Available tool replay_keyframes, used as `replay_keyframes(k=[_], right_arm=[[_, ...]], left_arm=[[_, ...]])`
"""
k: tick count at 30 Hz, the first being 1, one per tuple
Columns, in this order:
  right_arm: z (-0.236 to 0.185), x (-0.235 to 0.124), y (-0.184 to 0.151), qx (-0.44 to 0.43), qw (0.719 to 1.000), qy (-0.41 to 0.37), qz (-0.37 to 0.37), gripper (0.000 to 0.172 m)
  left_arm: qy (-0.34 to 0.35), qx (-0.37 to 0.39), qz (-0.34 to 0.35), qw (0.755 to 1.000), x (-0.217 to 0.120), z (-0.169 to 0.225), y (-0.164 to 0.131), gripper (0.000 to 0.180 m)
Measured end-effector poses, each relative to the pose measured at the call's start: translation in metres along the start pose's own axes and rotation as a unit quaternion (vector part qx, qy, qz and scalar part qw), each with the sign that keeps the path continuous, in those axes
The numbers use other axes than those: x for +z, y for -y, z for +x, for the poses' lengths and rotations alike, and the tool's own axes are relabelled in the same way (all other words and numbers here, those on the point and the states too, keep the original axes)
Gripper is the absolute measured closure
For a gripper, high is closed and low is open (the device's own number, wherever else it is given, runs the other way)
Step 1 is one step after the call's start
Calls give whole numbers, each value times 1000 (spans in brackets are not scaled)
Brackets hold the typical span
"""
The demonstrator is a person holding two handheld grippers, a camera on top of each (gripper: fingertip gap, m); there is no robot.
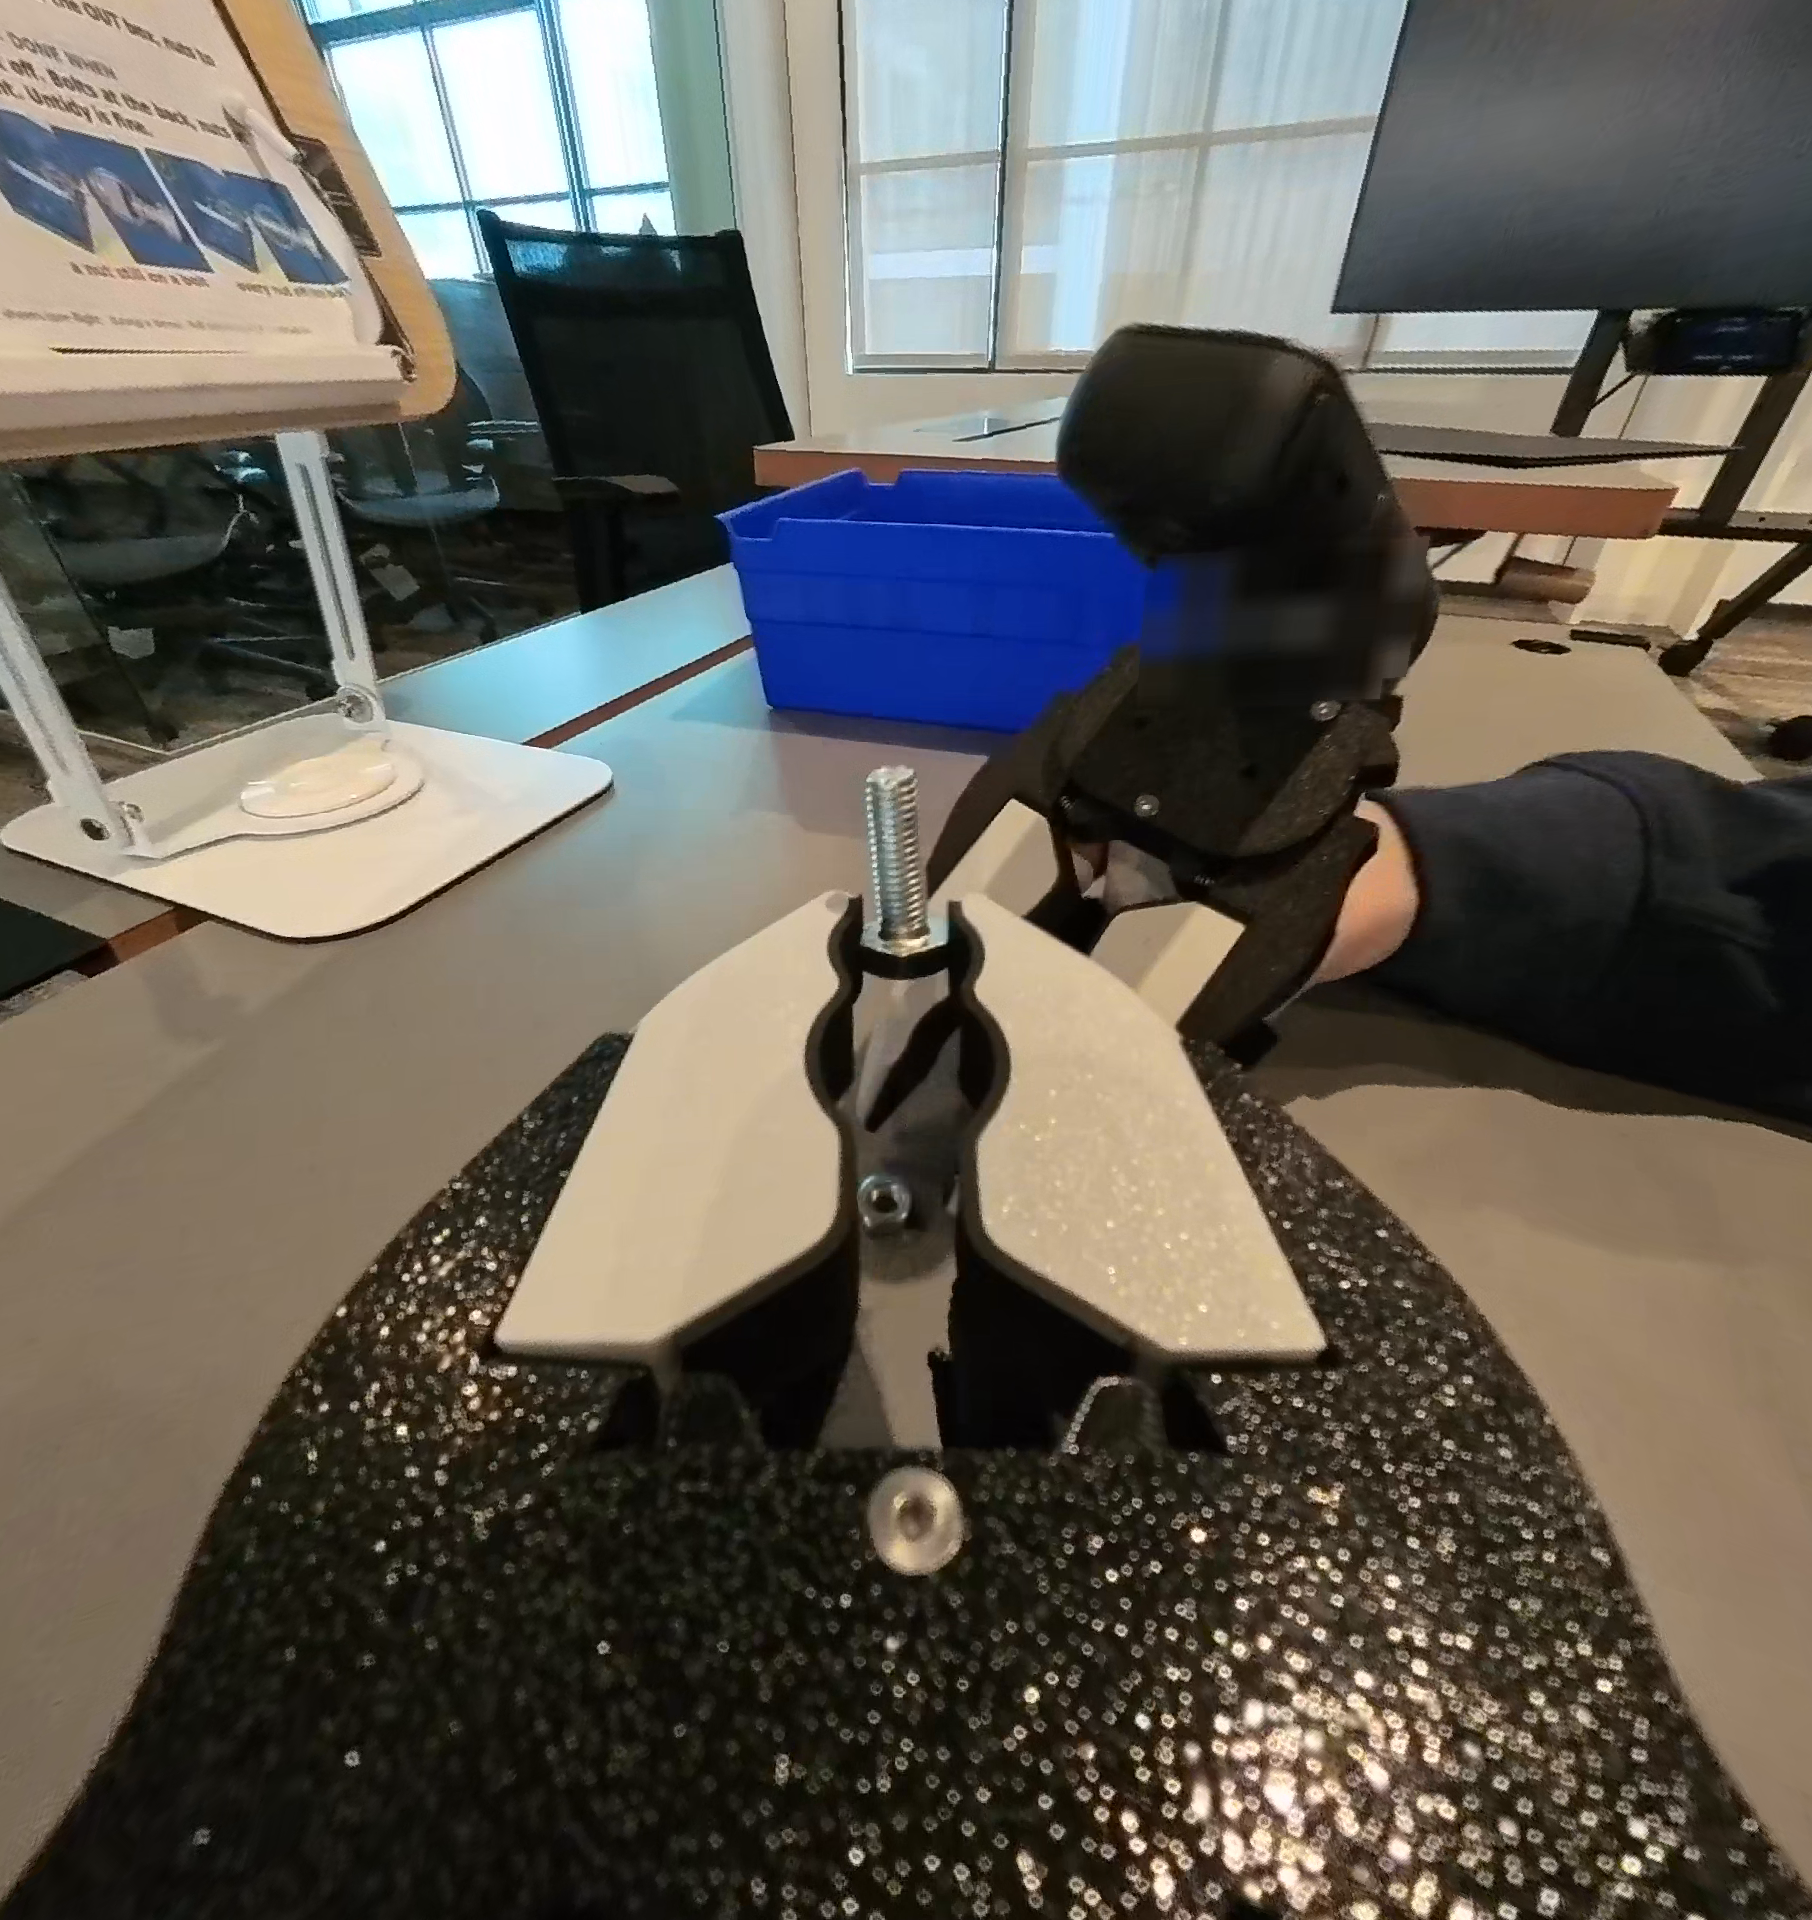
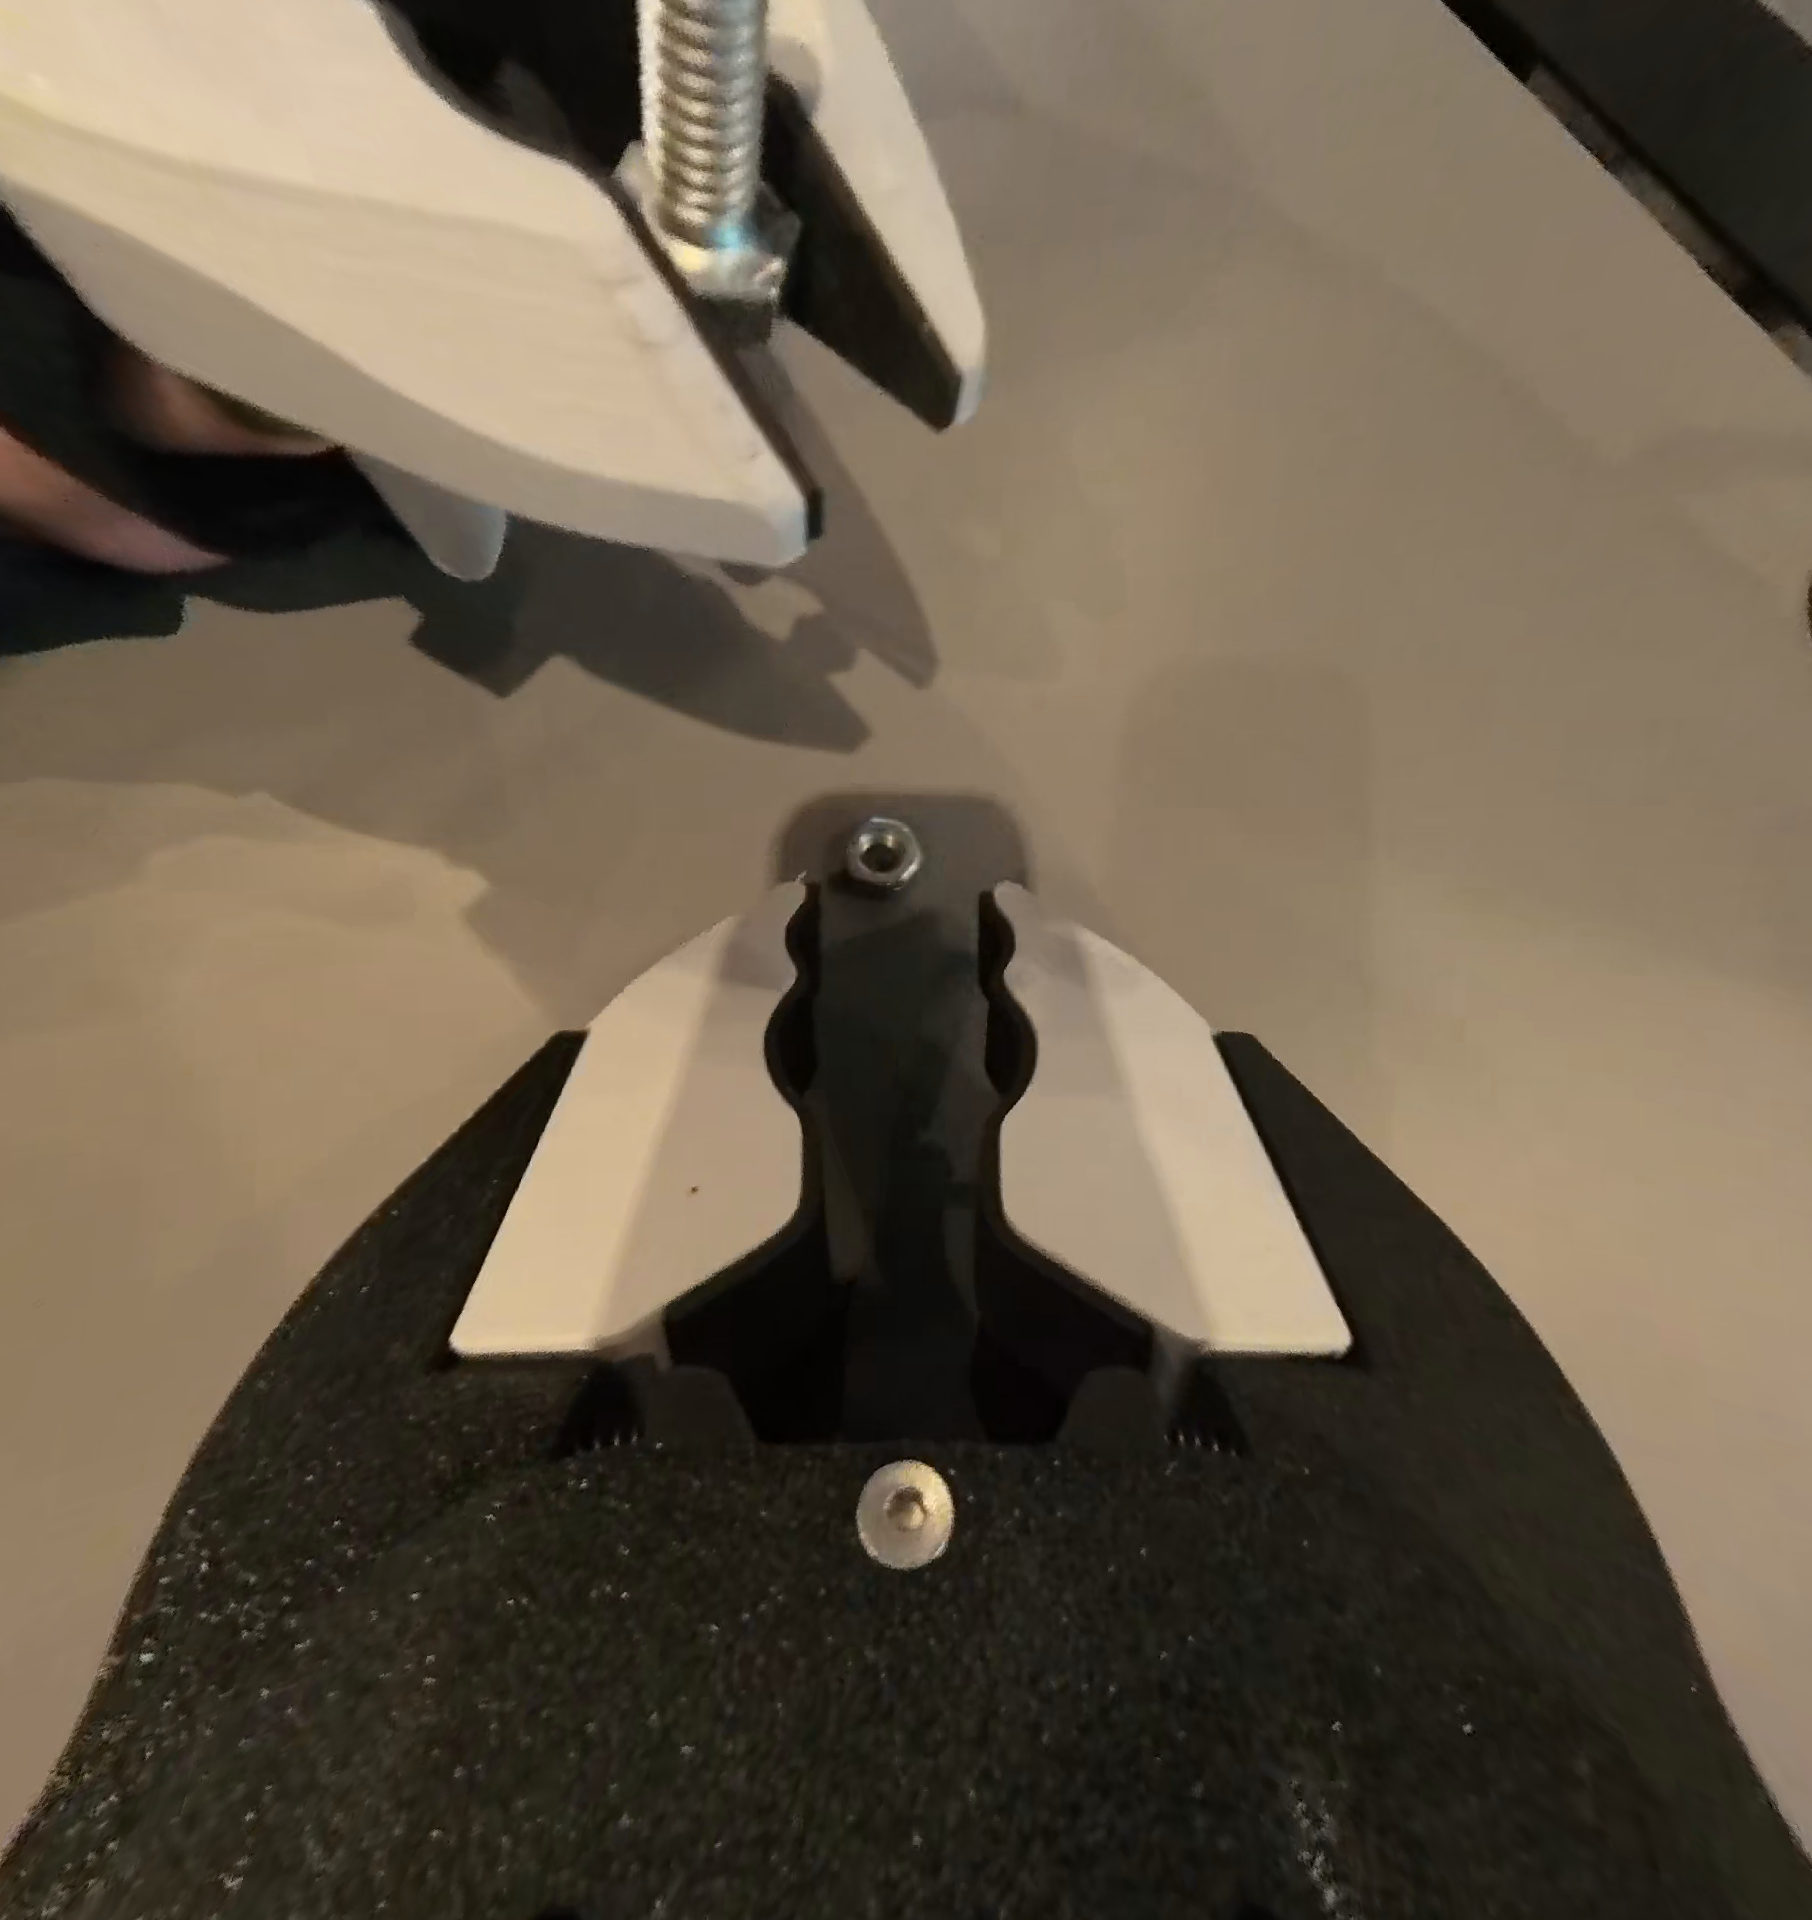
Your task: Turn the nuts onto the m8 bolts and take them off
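Here, a small silver nut (image 2: 883, 858) lies flat on the grey worktop (image 2: 1401, 727), hole facing up, just ahead of the right hand-held gripper (image 2: 894, 904). It sits at the mouth of the jaws, on their centre line. The pale fingertips (image 2: 1027, 914) stand narrowly apart with a gap on each side of the nut, so nothing is gripped yet. The right hand-held gripper is the nearer one to the nut, so the pickup is probably its job.

Beyond the nut and to the left, the left hand-held gripper (image 1: 902, 925) clamps the hex head of a silver bolt (image 1: 886, 842). The bolt's threaded shaft stands upright, its long axis vertical and its free end pointing up.

Farther off, a blue bin (image 1: 912, 592) rests on the worktop.
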State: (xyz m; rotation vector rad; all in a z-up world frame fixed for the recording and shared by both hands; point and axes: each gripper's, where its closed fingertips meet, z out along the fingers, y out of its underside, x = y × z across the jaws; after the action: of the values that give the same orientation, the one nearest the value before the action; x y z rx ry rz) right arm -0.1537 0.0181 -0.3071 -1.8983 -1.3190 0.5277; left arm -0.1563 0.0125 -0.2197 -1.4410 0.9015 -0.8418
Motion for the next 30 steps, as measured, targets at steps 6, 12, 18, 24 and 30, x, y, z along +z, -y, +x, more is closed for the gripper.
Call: replay_keyframes(k=[6, 12, 18, 24, 30], right_arm=[[-4, 9, 4, -20, 1000, 4, -9, 145], [0, 8, 6, -28, 1000, -8, -4, 156], [20, -71, 43, -63, 989, -94, 92, 157], [-17, -114, 82, -68, 988, -11, 140, 157], [-40, -106, 89, -104, 990, 50, 76, 157]], left_arm=[[0, -6, 5, 1000, -1, -1, 1, 166], [-10, -1, 2, 1000, 0, 2, 0, 166], [-66, 15, 37, 997, 0, 20, 12, 166], [-124, 18, 40, 991, 3, 40, 12, 166], [-150, 39, 38, 987, 6, 56, 14, 166]])
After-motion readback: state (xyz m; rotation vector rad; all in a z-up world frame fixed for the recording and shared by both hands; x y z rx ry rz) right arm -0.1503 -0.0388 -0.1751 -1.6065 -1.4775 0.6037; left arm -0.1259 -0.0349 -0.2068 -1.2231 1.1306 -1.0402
